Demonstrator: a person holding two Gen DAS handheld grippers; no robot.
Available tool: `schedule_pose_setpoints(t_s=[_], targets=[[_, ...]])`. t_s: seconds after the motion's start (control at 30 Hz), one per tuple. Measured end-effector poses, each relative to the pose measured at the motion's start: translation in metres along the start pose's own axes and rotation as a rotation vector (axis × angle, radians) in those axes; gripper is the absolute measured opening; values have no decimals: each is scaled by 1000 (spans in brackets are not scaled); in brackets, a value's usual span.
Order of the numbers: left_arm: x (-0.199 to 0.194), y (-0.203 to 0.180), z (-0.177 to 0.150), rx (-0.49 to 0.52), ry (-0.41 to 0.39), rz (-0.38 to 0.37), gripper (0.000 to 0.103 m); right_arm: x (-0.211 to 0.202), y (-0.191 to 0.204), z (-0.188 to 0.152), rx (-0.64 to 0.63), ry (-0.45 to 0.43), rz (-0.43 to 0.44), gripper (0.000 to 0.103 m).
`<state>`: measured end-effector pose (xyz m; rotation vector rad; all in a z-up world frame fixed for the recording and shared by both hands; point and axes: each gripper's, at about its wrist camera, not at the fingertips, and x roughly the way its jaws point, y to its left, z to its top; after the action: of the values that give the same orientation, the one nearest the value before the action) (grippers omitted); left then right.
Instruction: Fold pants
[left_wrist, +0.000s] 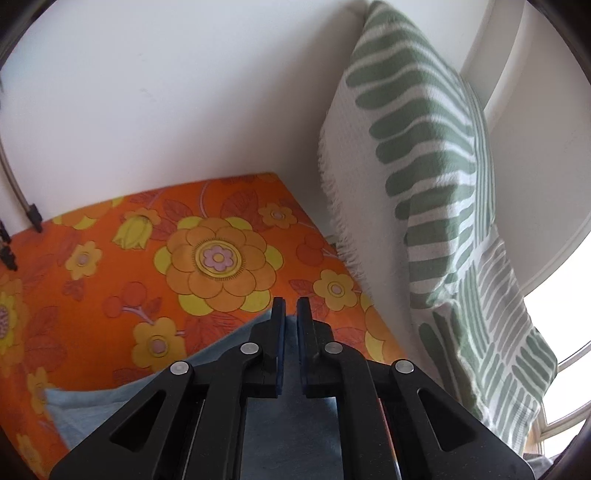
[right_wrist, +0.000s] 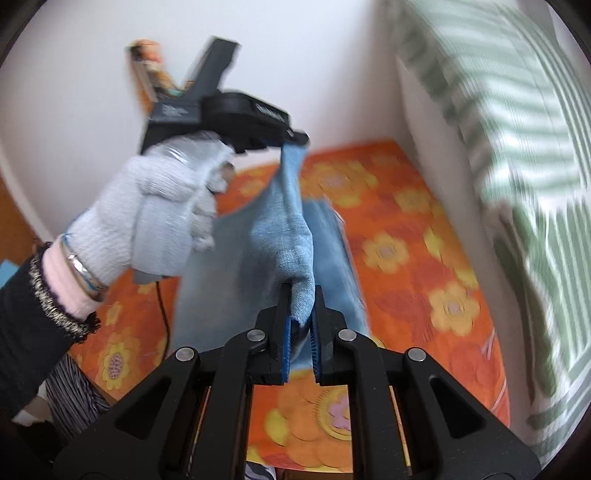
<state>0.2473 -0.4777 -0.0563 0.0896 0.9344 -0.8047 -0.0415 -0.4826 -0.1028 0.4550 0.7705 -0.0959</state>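
Observation:
The light blue pants (right_wrist: 280, 229) hang lifted above the orange flowered bedcover (right_wrist: 406, 258), stretched between both grippers. My right gripper (right_wrist: 301, 291) is shut on a bunched edge of the cloth. Further off, a hand in a white glove (right_wrist: 155, 206) holds my left gripper (right_wrist: 295, 142), whose tip pinches another edge of the same cloth. In the left wrist view, the left gripper (left_wrist: 291, 306) has its jaws nearly together, with the pants (left_wrist: 92, 406) showing between and below them over the bedcover (left_wrist: 110, 277).
A green-and-white patterned blanket (left_wrist: 424, 166) hangs along the right side against the white wall (left_wrist: 147, 92). A bright window (left_wrist: 565, 332) is at the far right. A cable with black clips (left_wrist: 33, 214) hangs at the left edge.

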Motion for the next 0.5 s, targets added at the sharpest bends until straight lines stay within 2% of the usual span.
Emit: schedule_pose_setpoints(t_s=[0.1,0.2,0.3,0.33,0.37,0.5], targets=[[19,-6,-1,12,15,16,4,22,-25,-12,66,58,-4,9],[25,-6,-2,11,36,-4,4,36,-41,-21,102,94,22,9],[4,4,-3,24,14,-15,5,40,-54,-26,112,115,-9,20],[-6,11,-3,21,6,-26,8,39,-57,-27,116,114,-14,32],[-17,19,-4,28,-1,-29,9,37,-60,-27,119,111,-19,39],[-71,62,-16,31,-57,6,12,29,-58,-18,90,74,-48,40]])
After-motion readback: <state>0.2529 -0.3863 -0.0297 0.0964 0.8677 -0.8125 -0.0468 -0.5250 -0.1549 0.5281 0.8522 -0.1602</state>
